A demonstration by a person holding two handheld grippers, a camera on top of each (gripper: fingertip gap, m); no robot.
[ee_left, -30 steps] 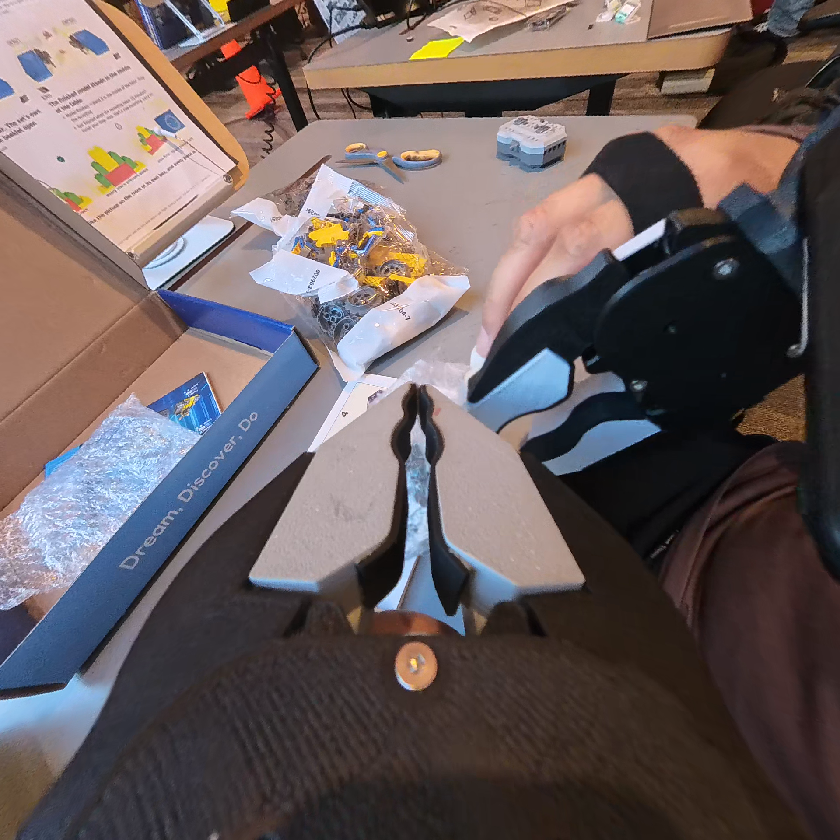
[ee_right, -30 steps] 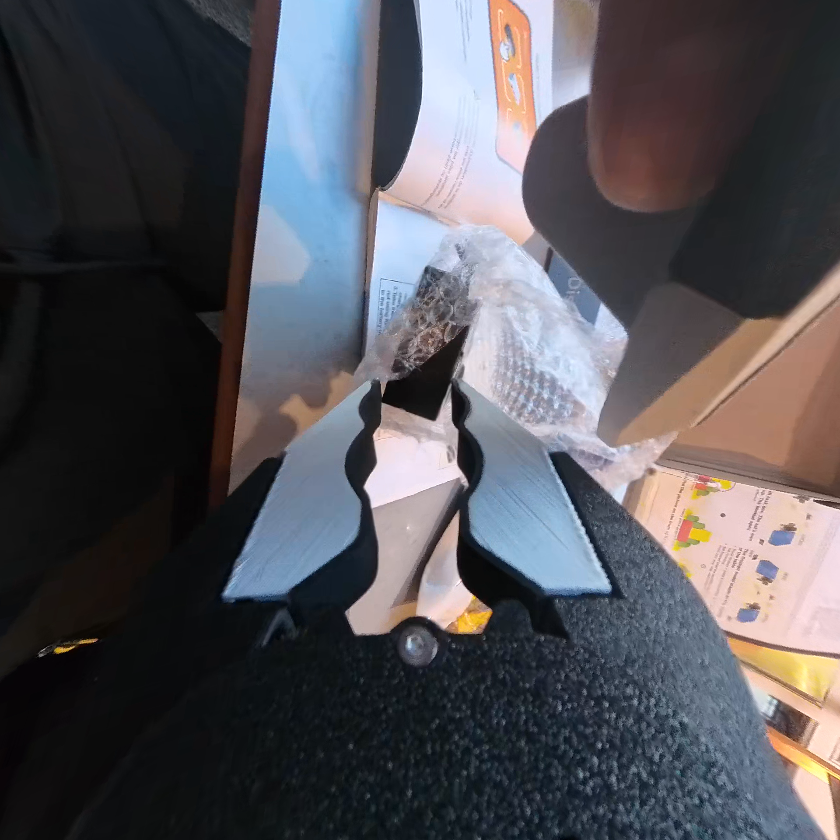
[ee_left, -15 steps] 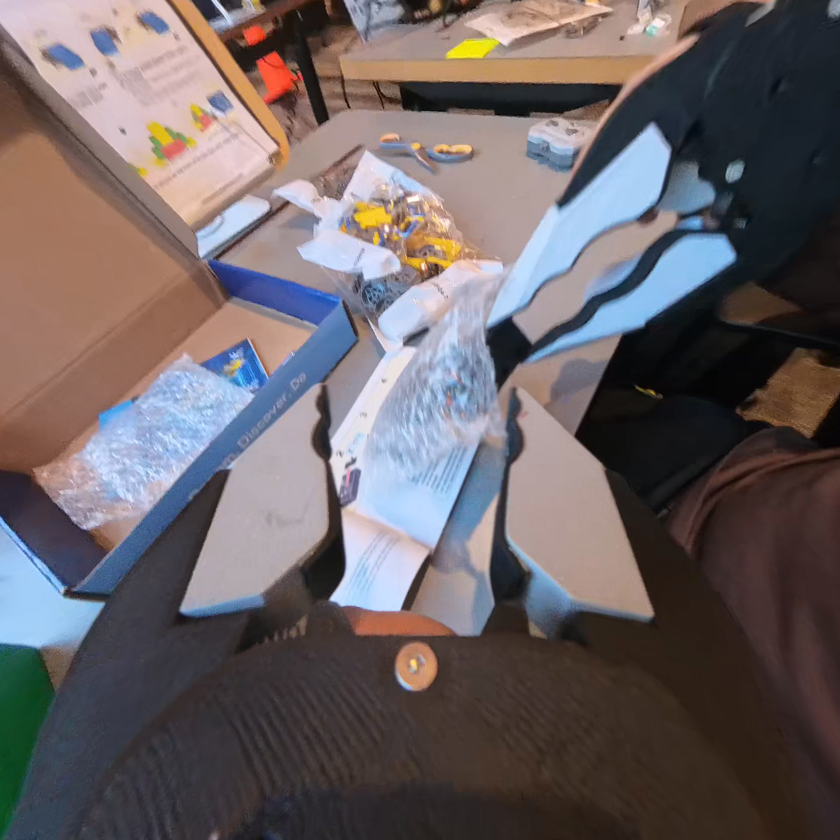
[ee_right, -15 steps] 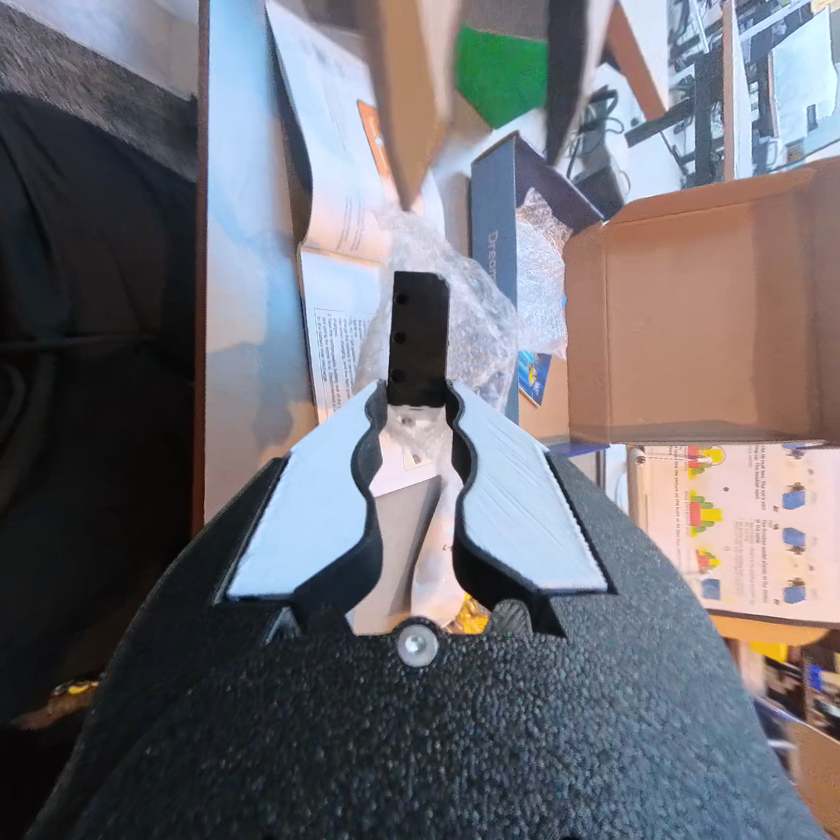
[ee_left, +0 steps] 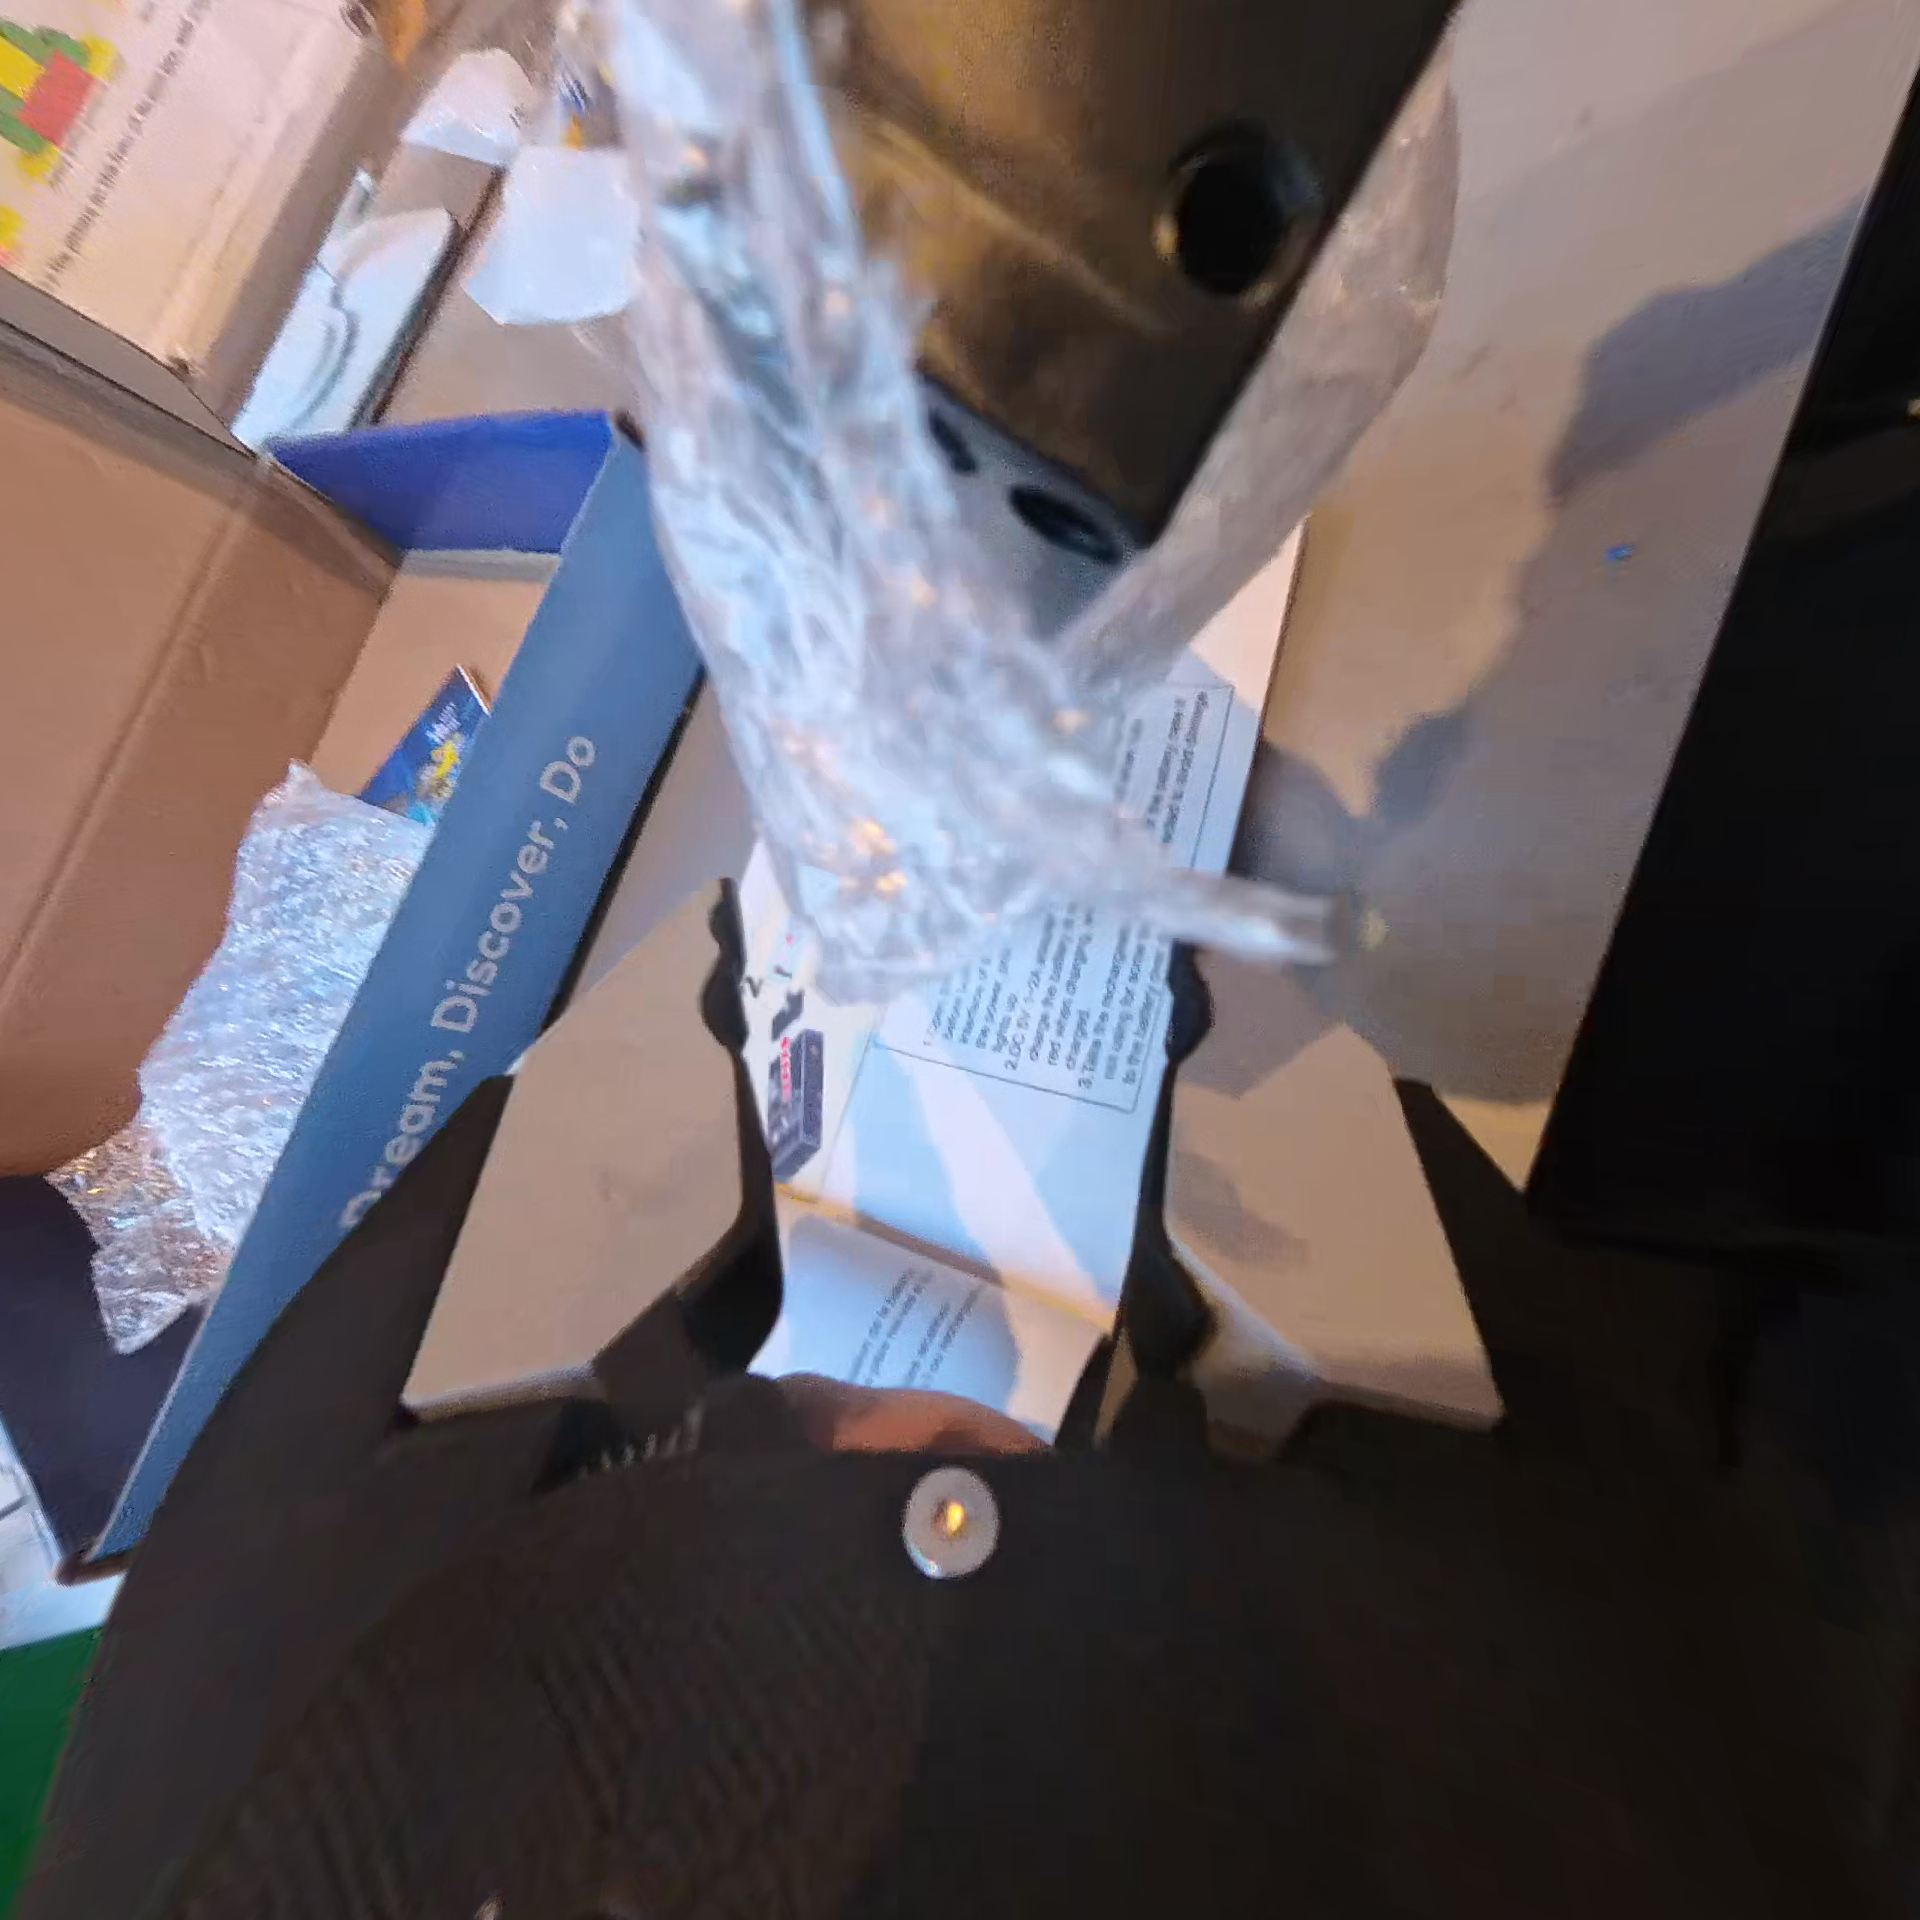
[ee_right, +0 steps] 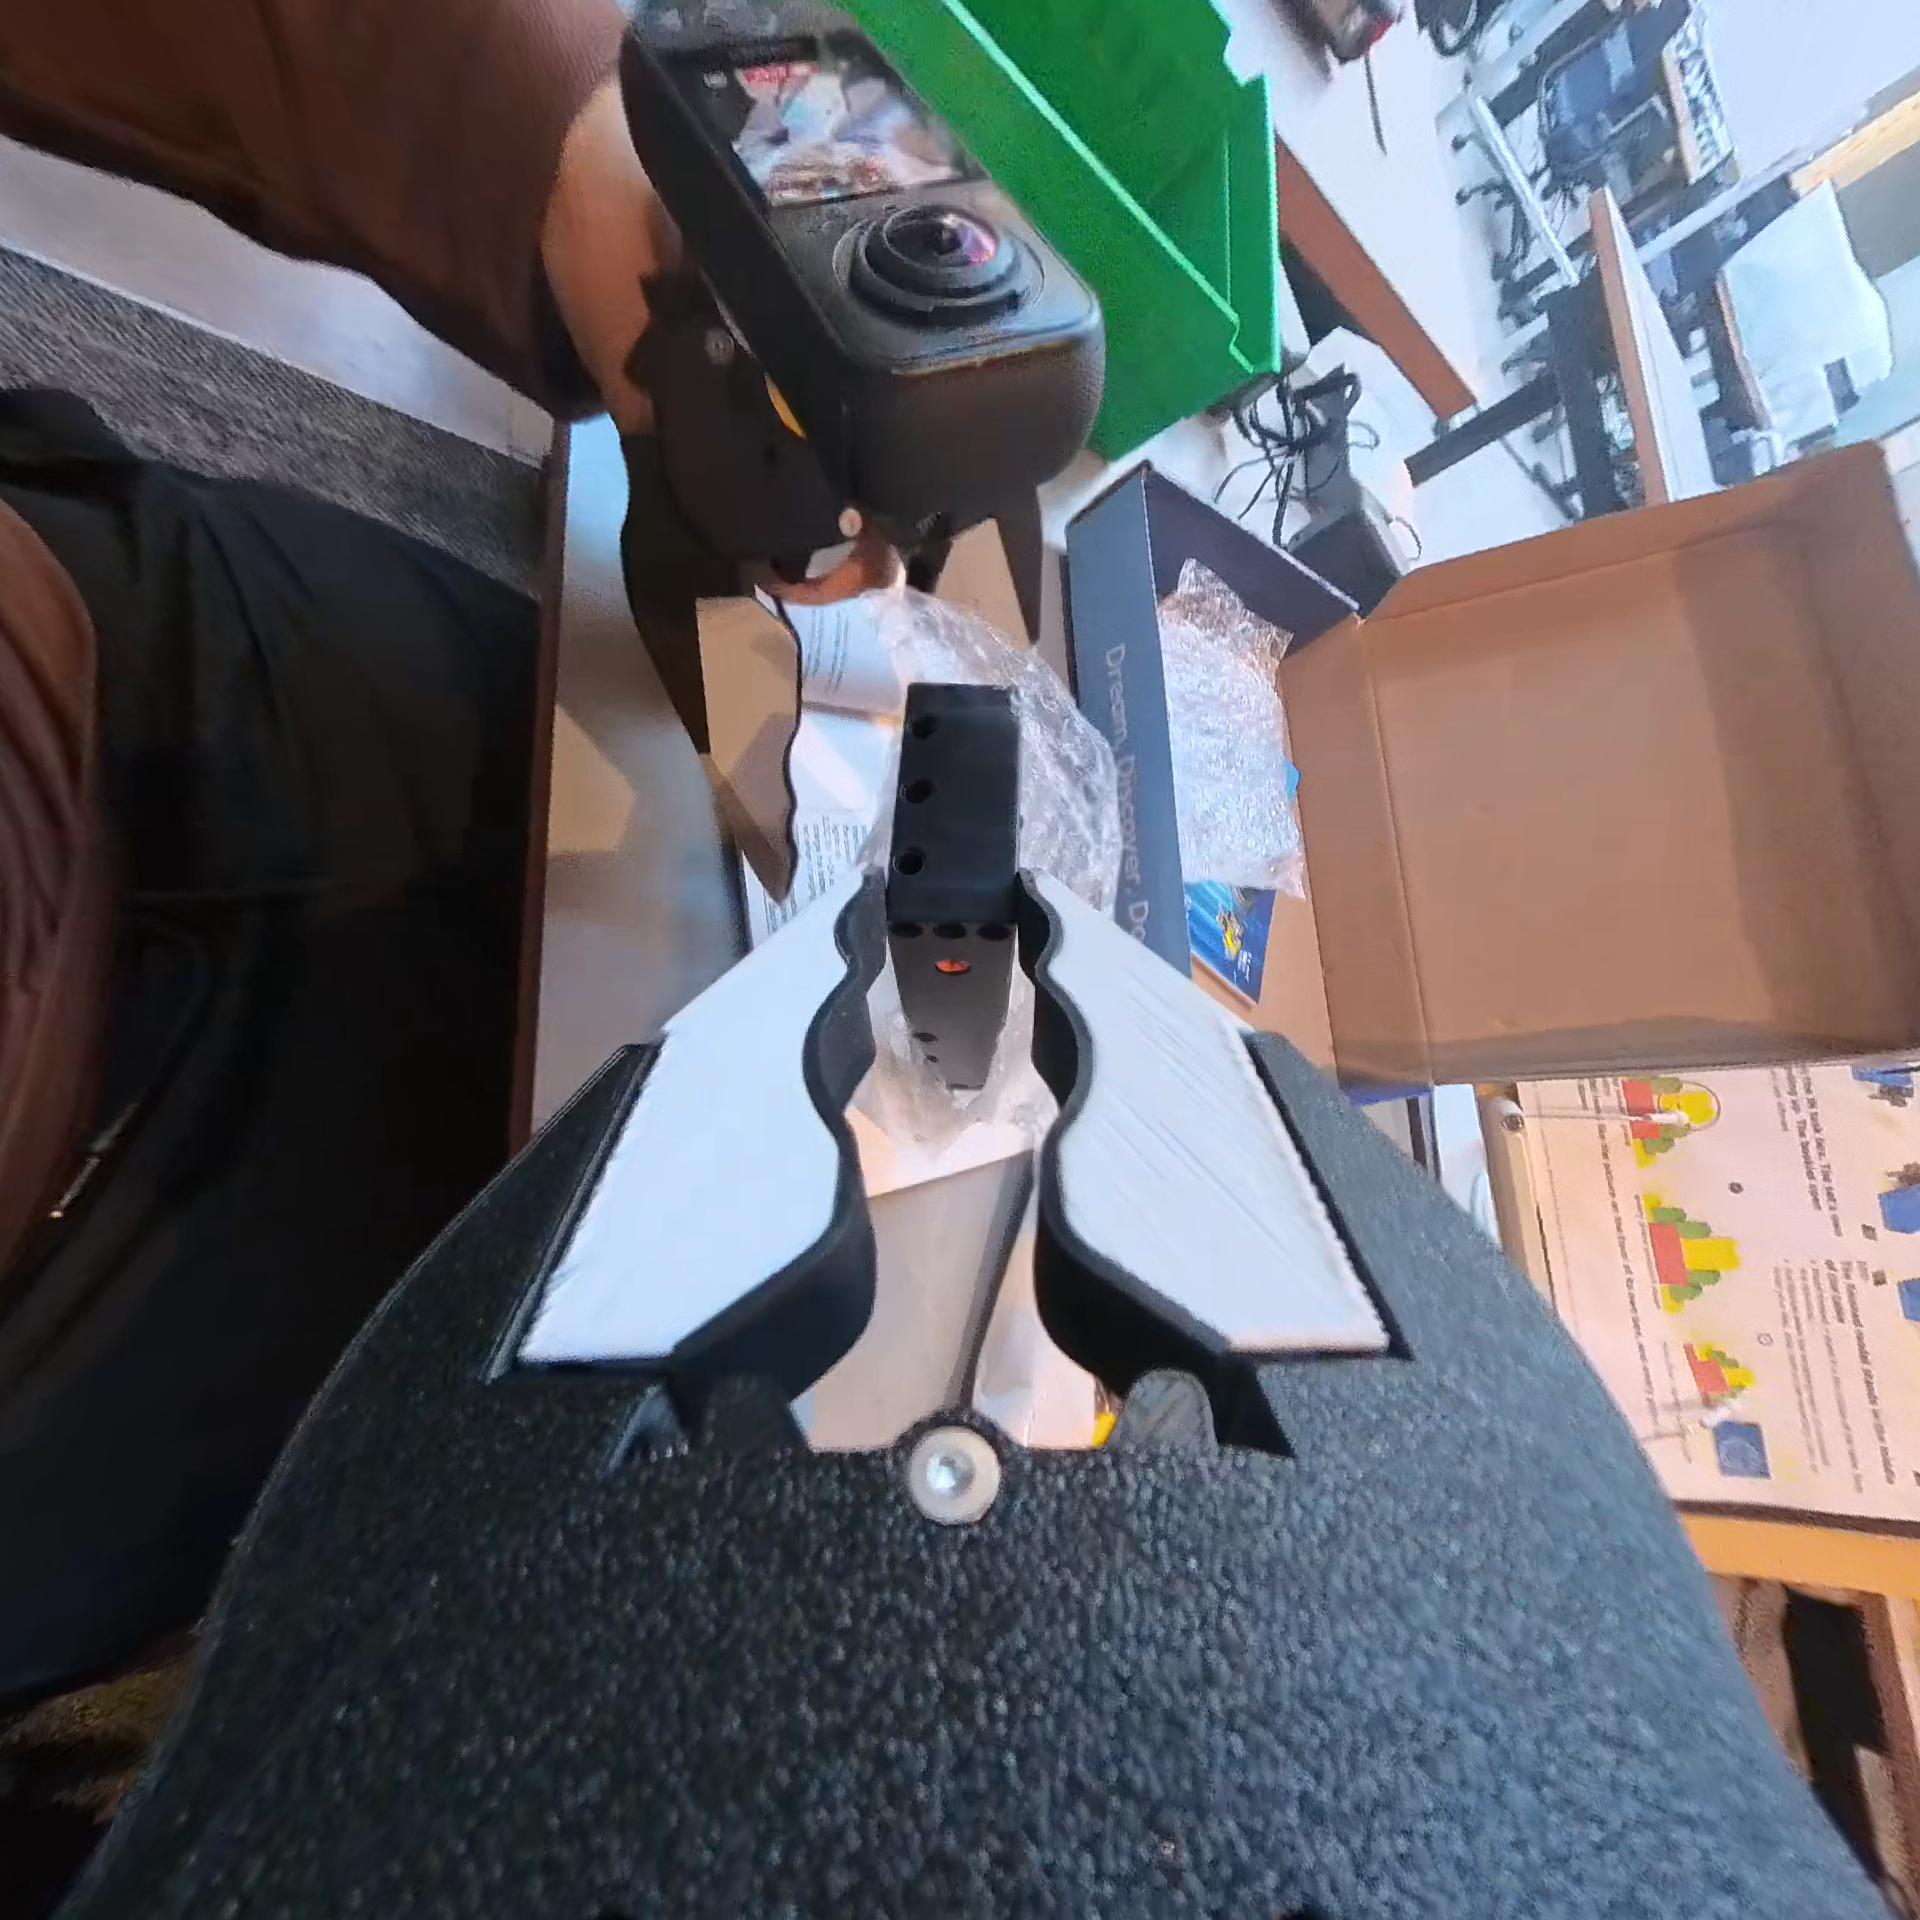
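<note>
Beside the tongs on the desk (ee_right: 613,935) stands a shallow blue box (ee_left: 488,935) with a wad of bubble wrap (ee_left: 260,997) and a small blue leaflet (ee_left: 436,743) in it; a brown cardboard box (ee_right: 1621,769) lies open just beyond, its inside bare as far as it shows. Between the fingers of the right tongs (ee_right: 951,904) sits a black block with holes (ee_right: 951,821), pinched across its width, with a clear plastic bag (ee_right: 1049,769) hanging loose about it. Wide apart and holding nothing, the left tongs (ee_left: 956,966) hover over a printed sheet (ee_left: 1049,1039), the bag's lower end just ahead of their tips. Only the right wrist view shows the left tongs' camera (ee_right: 883,260), a green bin (ee_right: 1122,208) and a hand (ee_right: 592,260); the left wrist view is blurred, with block and bag looming close.
</note>
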